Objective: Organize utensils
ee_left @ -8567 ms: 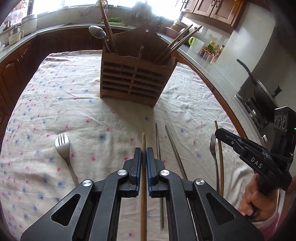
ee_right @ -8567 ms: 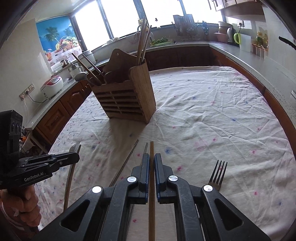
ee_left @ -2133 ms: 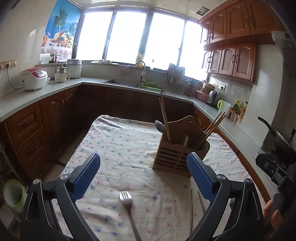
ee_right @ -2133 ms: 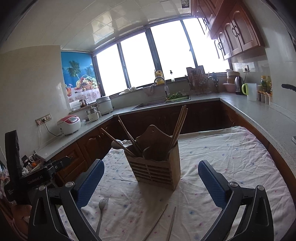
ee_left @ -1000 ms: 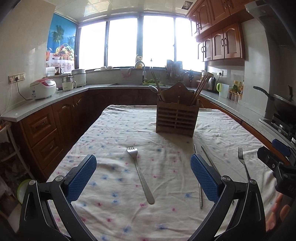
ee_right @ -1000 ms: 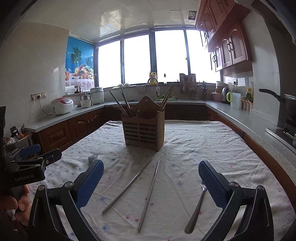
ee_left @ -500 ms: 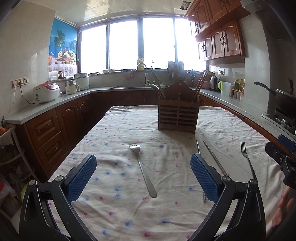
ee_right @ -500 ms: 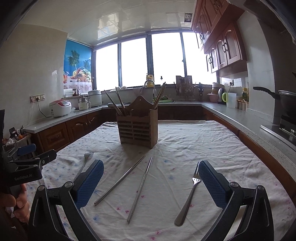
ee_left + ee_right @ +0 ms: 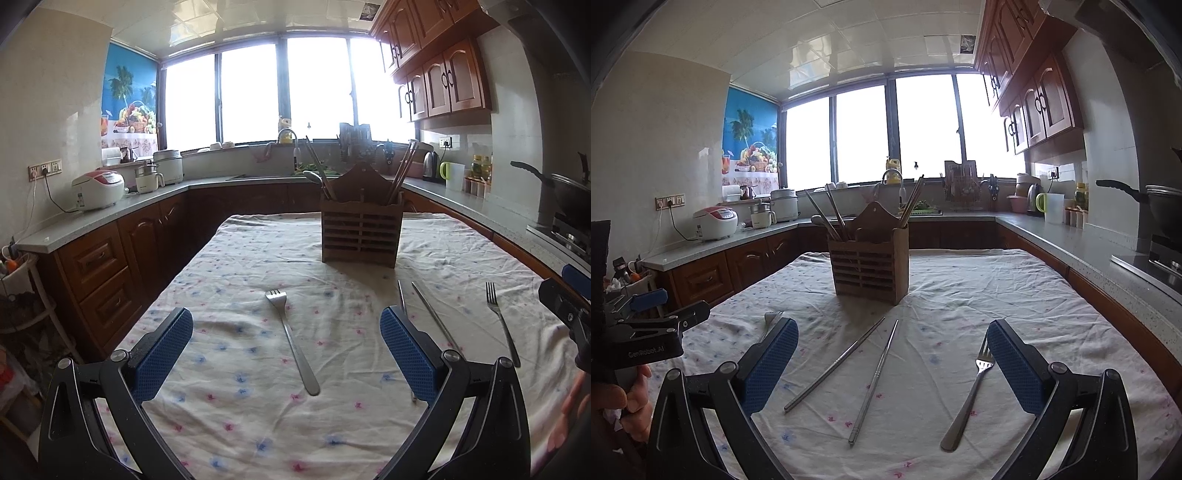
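Observation:
A slatted wooden utensil holder [image 9: 361, 232] [image 9: 870, 271] stands mid-table with wooden chopsticks and a spoon in it. On the flowered cloth lie two forks and two metal chopsticks. One fork [image 9: 291, 341] lies between the fingers of my left gripper [image 9: 286, 349], which is open and empty above the cloth. The other fork [image 9: 500, 321] [image 9: 971, 393] lies beside the right finger of my right gripper [image 9: 892, 363], also open and empty. The metal chopsticks [image 9: 836, 363] [image 9: 875, 378] lie between the right gripper's fingers.
Counters with brown cabinets ring the table. A rice cooker [image 9: 98, 188] and pots sit on the left counter, a kettle and jug [image 9: 1051, 206] on the right, a wok [image 9: 565, 188] on the stove. The other hand-held gripper [image 9: 646, 332] shows at the frame's left edge.
Both grippers let go of the wooden chopsticks they held, opened wide, and pulled back and down toward the table's near end. The holder now has more chopsticks.

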A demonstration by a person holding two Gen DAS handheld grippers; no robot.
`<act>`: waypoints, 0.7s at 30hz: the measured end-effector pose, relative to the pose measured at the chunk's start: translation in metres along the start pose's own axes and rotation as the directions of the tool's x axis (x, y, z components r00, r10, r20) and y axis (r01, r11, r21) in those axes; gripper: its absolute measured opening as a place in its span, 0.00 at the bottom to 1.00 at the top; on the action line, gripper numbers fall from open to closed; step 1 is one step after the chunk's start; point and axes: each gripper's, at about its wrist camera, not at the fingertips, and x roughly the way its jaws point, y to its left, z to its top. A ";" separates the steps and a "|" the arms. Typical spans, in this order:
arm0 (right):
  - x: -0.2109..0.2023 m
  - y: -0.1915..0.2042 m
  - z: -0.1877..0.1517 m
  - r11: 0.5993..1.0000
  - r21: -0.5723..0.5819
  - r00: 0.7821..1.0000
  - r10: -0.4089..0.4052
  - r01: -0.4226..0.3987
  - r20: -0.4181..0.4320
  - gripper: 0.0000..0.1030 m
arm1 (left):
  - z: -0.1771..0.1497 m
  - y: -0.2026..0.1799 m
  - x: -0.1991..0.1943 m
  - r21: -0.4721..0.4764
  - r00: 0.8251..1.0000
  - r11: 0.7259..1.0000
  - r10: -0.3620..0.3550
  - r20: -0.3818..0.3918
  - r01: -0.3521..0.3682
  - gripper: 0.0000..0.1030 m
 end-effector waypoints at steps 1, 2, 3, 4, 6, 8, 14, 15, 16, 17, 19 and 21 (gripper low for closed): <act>0.000 0.000 0.000 1.000 0.000 1.000 0.001 -0.001 -0.001 1.00 | 0.000 0.000 0.000 -0.001 1.000 1.000 -0.003 -0.003 0.003 1.00; 0.000 0.000 0.000 1.000 0.000 1.000 0.001 -0.001 0.001 1.00 | 0.000 0.000 0.000 -0.002 1.000 1.000 -0.003 -0.003 0.003 1.00; 0.001 0.001 -0.001 1.000 -0.001 1.000 0.002 -0.002 0.001 1.00 | 0.000 0.001 0.000 -0.002 1.000 1.000 -0.001 -0.002 0.001 1.00; 0.001 0.002 -0.001 1.000 -0.002 1.000 0.002 -0.002 0.001 1.00 | 0.000 0.001 0.000 -0.002 1.000 1.000 -0.001 -0.001 0.001 1.00; 0.001 0.003 -0.002 1.000 -0.005 1.000 0.002 -0.002 0.003 1.00 | -0.001 0.001 -0.001 -0.003 1.000 1.000 -0.005 0.000 0.005 1.00; 0.000 0.003 -0.002 1.000 -0.005 1.000 0.003 -0.003 0.008 1.00 | 0.000 0.002 -0.001 -0.004 1.000 1.000 -0.007 0.003 0.007 1.00; 0.000 0.003 -0.002 1.000 -0.005 1.000 0.006 -0.006 0.010 1.00 | 0.000 0.002 -0.002 -0.003 1.000 1.000 -0.007 0.002 0.007 1.00; 0.000 0.004 -0.002 1.000 -0.004 1.000 0.006 -0.006 0.010 1.00 | 0.000 0.002 -0.002 -0.003 1.000 1.000 -0.008 0.002 0.008 1.00; 0.000 0.003 -0.002 1.000 -0.005 1.000 0.007 -0.007 0.011 1.00 | 0.000 0.002 -0.002 -0.003 1.000 1.000 -0.008 0.001 0.008 1.00; 0.000 0.003 -0.002 1.000 -0.004 1.000 0.008 -0.008 0.012 1.00 | 0.000 0.002 -0.002 -0.003 1.000 1.000 -0.007 0.001 0.007 1.00; 0.000 0.004 -0.002 1.000 -0.003 1.000 0.009 -0.009 0.012 1.00 | 0.000 0.002 -0.003 -0.002 1.000 1.000 -0.006 0.001 0.006 1.00; 0.000 0.004 -0.002 1.000 -0.001 1.000 0.013 -0.013 0.012 1.00 | 0.000 0.002 -0.003 0.000 1.000 1.000 -0.006 0.002 0.006 1.00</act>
